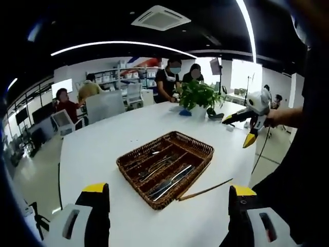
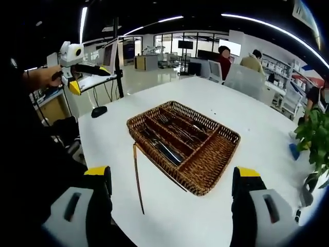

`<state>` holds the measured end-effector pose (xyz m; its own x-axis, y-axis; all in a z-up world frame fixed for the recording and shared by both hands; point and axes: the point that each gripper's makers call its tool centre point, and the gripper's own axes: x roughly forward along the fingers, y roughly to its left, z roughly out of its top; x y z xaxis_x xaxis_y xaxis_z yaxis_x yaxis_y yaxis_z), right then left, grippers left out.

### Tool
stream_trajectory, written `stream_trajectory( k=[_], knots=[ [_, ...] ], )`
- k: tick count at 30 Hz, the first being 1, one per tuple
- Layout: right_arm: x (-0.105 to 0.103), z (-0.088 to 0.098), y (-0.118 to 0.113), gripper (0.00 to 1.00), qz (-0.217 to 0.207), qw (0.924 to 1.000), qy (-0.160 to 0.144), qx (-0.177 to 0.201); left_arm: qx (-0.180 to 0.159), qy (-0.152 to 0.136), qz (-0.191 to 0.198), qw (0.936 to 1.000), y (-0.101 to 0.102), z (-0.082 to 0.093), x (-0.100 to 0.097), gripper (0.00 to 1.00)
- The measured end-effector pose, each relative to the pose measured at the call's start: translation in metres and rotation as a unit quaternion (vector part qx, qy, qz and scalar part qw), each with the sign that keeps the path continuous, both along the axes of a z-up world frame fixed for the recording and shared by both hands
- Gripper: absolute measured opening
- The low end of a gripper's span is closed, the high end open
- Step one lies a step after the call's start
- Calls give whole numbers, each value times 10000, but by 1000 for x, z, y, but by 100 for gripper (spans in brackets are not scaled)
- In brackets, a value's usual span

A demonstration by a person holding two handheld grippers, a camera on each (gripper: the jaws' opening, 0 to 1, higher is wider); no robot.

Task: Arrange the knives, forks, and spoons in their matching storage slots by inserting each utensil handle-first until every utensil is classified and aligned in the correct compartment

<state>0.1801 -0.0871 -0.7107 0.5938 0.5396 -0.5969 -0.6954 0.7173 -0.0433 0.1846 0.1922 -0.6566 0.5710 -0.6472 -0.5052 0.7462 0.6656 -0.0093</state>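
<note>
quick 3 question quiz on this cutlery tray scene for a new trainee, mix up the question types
1. True or false: the cutlery already lies inside the wicker tray.
2. What lies on the table right beside the tray? A) a thin stick B) a plate C) a cup
3. Fill in: the left gripper and the right gripper are both ____, holding nothing.

Key
1. True: the cutlery sits in the tray's compartments.
2. A: a thin stick lies along one side of the tray.
3. Open: the jaws stand wide apart.
</note>
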Motion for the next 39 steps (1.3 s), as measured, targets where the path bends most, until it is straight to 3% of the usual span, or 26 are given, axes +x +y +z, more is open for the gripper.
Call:
stream_trajectory(
  k=[4,8,12,14,17,21,22,24,27,29,33,36,39],
  knots=[
    [-3,-20,11,98,133,9999,88,-36,-52,-16,102,9999,1,2,3,100],
    [-5,-29,15,95,217,9997,133,-5,9,2,111,9999,4,1,-2,100],
    [-4,-40,17,85,298,9994,152,-9,-54,3,169,9998,11,0,-8,100],
    [-8,-44,26,77,608,9981,6,-54,-88,40,195,9998,13,-2,-11,100],
    [-13,-58,36,79,659,9976,207,-56,26,58,217,9997,17,-5,-14,100],
    [-18,-70,49,72,823,9964,217,7,13,41,270,9996,23,-1,-15,100],
    [-19,-80,52,71,858,9961,211,50,1,26,282,9996,23,0,-14,100],
    [-24,-101,49,68,928,9947,371,-226,-17,11,318,9995,25,1,-13,100],
    [-31,-112,53,57,996,9938,480,-135,-17,-8,359,9994,26,2,-14,100],
    [-36,-121,55,56,1037,9928,576,-157,-27,-4,362,9993,25,2,-16,100],
    [-39,-130,61,46,1042,9922,681,-86,22,14,357,9994,26,1,-19,100],
    [-35,-137,62,45,1000,9919,781,-71,45,10,374,9993,29,0,-18,100],
    [-33,-136,66,34,1202,9909,589,-163,106,21,281,9995,29,-1,-21,100]
  ],
)
